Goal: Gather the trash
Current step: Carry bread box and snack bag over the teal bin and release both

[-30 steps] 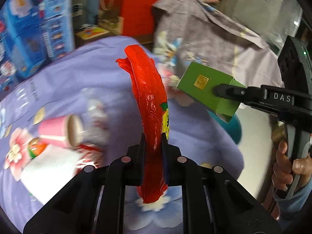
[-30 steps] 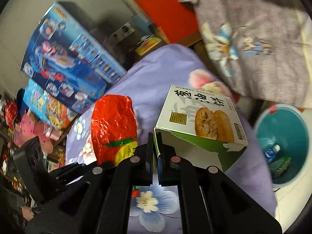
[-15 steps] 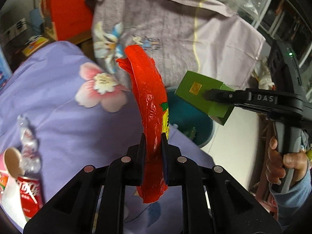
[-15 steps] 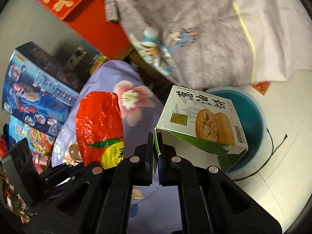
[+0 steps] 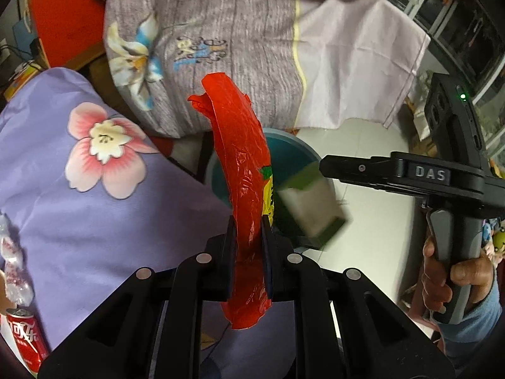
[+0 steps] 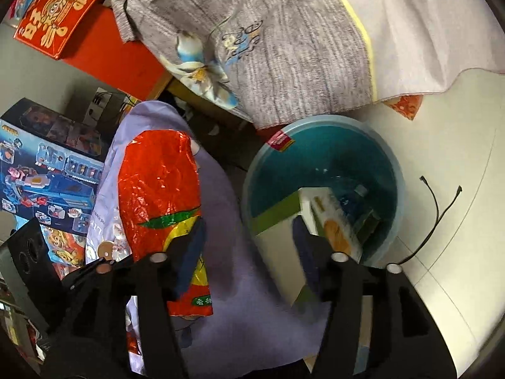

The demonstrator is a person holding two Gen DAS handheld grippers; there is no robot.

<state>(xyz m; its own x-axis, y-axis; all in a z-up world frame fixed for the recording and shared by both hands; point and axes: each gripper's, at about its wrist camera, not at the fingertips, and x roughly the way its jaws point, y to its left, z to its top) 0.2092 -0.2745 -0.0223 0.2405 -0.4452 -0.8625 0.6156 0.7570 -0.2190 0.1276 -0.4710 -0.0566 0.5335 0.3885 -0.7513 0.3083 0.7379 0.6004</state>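
The left gripper (image 5: pixel 247 246) is pointing steeply down, its 2 fingers clenching a red snack bag (image 5: pixel 241 170) that is standing upright between them, above the edge of the purple flowered cloth (image 5: pixel 94 189). The right gripper (image 6: pixel 249 246), gripped by a hand (image 5: pixel 454 281) at the right edge, is angling down over the teal bin (image 6: pixel 325 145), and its jaws are opening, pressing on nothing. The green and white box (image 6: pixel 296 221) is dropping blurred at the bin's mouth; its print is hard to make out. A red can (image 5: pixel 25 338) is being cut off at the lower left.
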